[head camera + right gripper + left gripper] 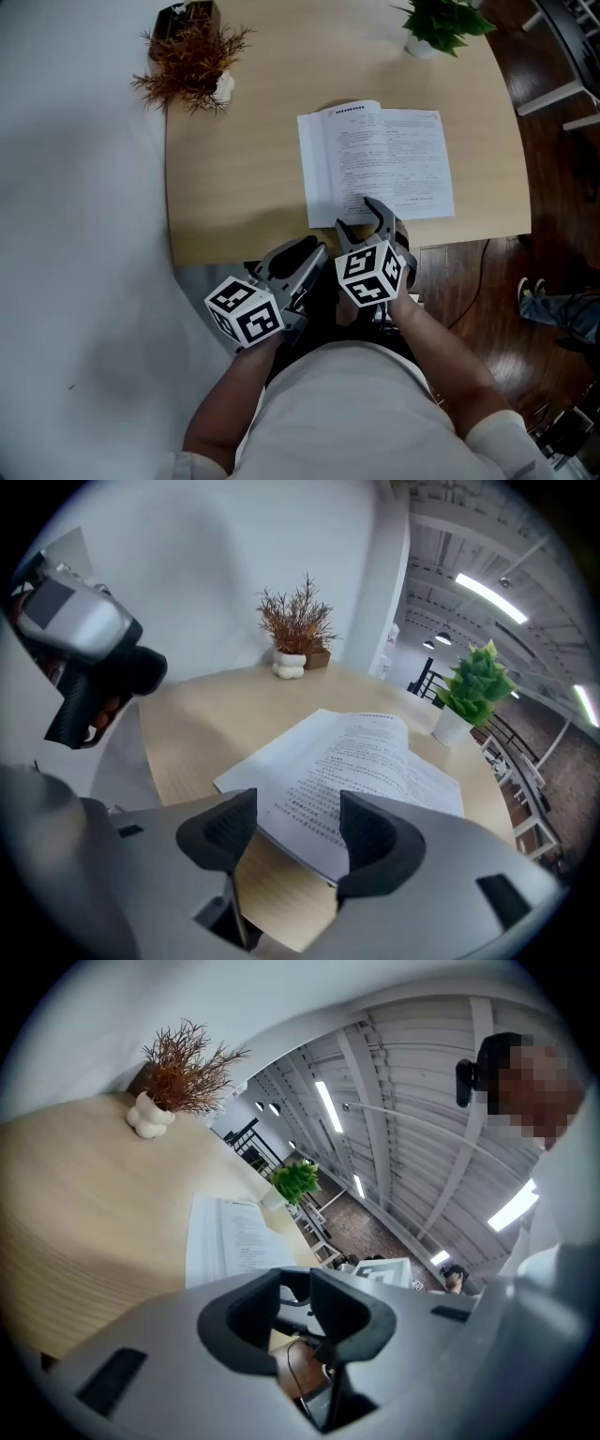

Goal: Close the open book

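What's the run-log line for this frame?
book: open, flat on table | right gripper: open, at book's near edge, not gripping | left gripper: shut, empty, short of table

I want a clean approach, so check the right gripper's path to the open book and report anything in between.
Nothing visible is in the way. The right gripper hangs open at the open book's near edge, only bare table between them. The dried plant and green plant stand at the table's far side, off that path.

Head view steeply down over the table [234, 169]; both gripper views low, near, across the same book [375, 164]
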`<state>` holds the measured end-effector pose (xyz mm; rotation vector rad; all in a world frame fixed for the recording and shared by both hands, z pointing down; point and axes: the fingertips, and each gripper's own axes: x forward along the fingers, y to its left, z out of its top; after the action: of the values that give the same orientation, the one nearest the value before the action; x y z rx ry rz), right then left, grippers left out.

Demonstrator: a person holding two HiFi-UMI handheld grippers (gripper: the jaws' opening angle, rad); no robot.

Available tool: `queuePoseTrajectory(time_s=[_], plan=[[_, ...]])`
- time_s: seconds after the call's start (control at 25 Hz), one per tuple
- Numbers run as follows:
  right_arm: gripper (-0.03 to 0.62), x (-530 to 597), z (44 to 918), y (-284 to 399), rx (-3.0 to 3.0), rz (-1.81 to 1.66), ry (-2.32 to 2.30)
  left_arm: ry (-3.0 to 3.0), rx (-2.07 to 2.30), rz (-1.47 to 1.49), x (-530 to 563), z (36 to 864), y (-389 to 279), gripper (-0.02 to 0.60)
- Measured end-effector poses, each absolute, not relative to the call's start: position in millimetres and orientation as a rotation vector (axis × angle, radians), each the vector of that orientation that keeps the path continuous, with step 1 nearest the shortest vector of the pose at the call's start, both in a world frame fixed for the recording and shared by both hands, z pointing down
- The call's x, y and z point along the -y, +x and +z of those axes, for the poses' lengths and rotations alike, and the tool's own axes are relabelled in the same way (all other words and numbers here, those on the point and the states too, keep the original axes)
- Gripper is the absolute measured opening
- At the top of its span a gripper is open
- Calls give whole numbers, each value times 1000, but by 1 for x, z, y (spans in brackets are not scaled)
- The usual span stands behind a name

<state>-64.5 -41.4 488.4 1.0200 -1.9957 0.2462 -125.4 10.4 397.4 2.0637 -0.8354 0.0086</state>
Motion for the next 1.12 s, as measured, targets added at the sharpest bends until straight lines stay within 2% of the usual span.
queuePoseTrajectory(time_s=[0.56,0.64,0.68,0.76,1.04,1.12], plan=[[255,46,519,-78,1942,236,917,2024,822,23,-8,412,-124,74],[198,41,521,-82,1949,257,886,2025,815,26,-8,413,-124,74],[122,37,523,-85,1954,268,874,2026,810,27,-8,413,-124,74],[45,32,525,-90,1950,255,871,2028,802,29,-7,413,-125,74],[35,20,496,-106,2009,16,689,2029,799,28,-4,415,-139,74],[63,17,484,-112,2024,-118,585,2029,800,25,-2,416,-143,74]])
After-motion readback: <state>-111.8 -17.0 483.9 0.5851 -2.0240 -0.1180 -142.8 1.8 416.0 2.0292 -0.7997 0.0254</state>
